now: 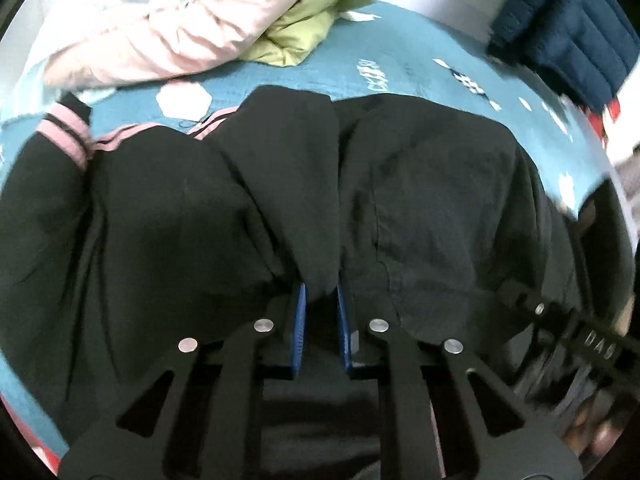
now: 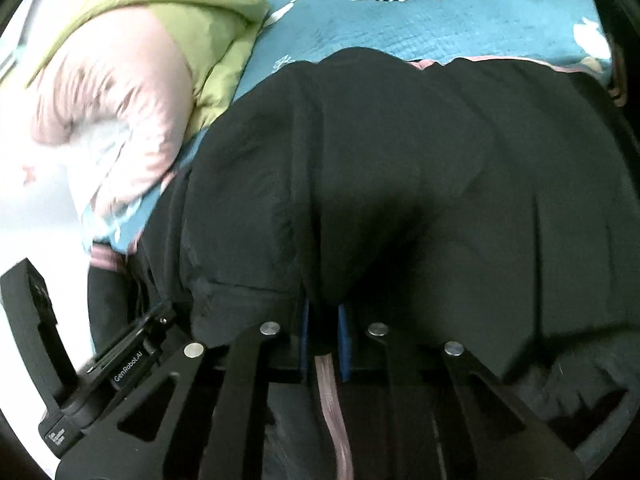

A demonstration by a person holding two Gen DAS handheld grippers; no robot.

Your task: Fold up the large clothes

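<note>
A large black jacket [image 1: 432, 184] with pink-striped cuffs [image 1: 66, 134] lies spread over a teal bedsheet [image 1: 360, 60]. My left gripper [image 1: 321, 300] is shut on a bunched fold of the black fabric, which hangs over its blue pads [image 1: 299, 332]. In the right wrist view the same black jacket [image 2: 440, 168] fills the middle. My right gripper [image 2: 323, 320] is shut on its edge, and a pink trim strip [image 2: 332, 396] runs down between the fingers. The other gripper [image 2: 80, 380] shows at the lower left of that view.
A pink puffer jacket [image 1: 168, 36] and a green garment [image 1: 312, 20] are piled at the far left of the bed. A navy quilted garment [image 1: 568, 28] lies at the far right. The pink jacket [image 2: 104, 112] and green garment [image 2: 180, 8] also show in the right wrist view.
</note>
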